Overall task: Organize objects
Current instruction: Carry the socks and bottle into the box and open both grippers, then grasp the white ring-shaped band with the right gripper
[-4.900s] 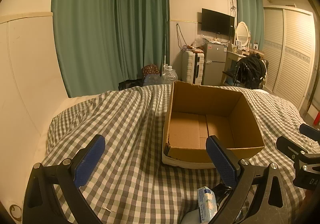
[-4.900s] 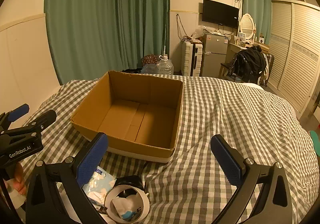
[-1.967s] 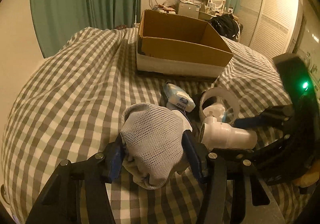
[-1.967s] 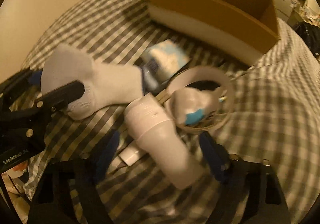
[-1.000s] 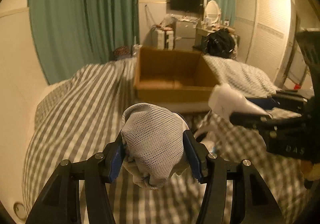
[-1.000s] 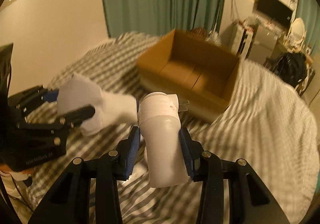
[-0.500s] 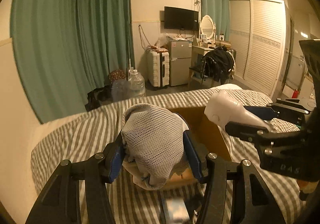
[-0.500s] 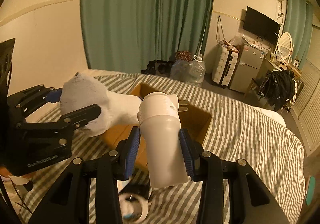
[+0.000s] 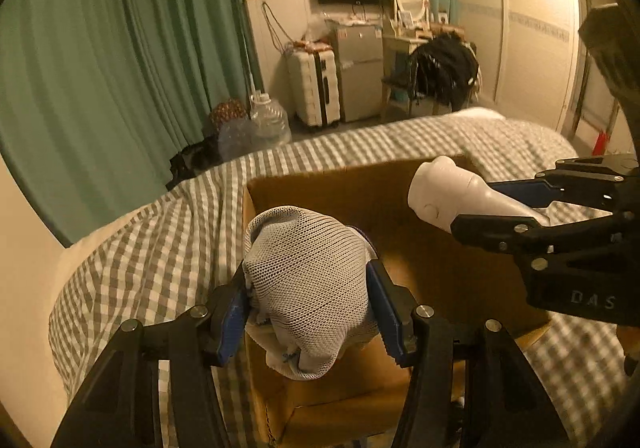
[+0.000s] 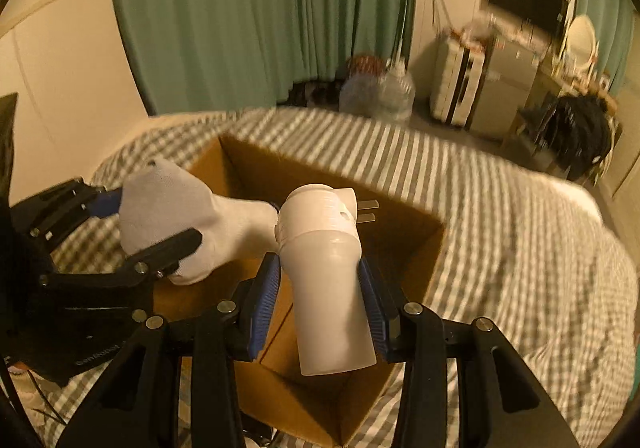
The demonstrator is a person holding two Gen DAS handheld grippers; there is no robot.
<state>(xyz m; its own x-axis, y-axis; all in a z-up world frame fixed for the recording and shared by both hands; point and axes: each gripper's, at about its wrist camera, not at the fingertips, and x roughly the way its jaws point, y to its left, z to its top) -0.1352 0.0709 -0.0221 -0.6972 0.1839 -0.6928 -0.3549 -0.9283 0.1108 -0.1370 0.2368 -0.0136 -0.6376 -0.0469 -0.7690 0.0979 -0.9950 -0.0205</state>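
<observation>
Left tongs (image 9: pixel 308 304): we see them clamped on a white mesh sock (image 9: pixel 308 288), blue pads pressing both its sides.
Right tongs (image 10: pixel 320 288): we see them gripping a white plug-in device (image 10: pixel 326 276), its two metal prongs pointing away from us.
Cardboard box (image 10: pixel 404 244): open, on the checked bed cover (image 10: pixel 500 228), directly below and ahead of both tongs.
Sock and device: both held over the box opening, the sock just left of the right tongs.
</observation>
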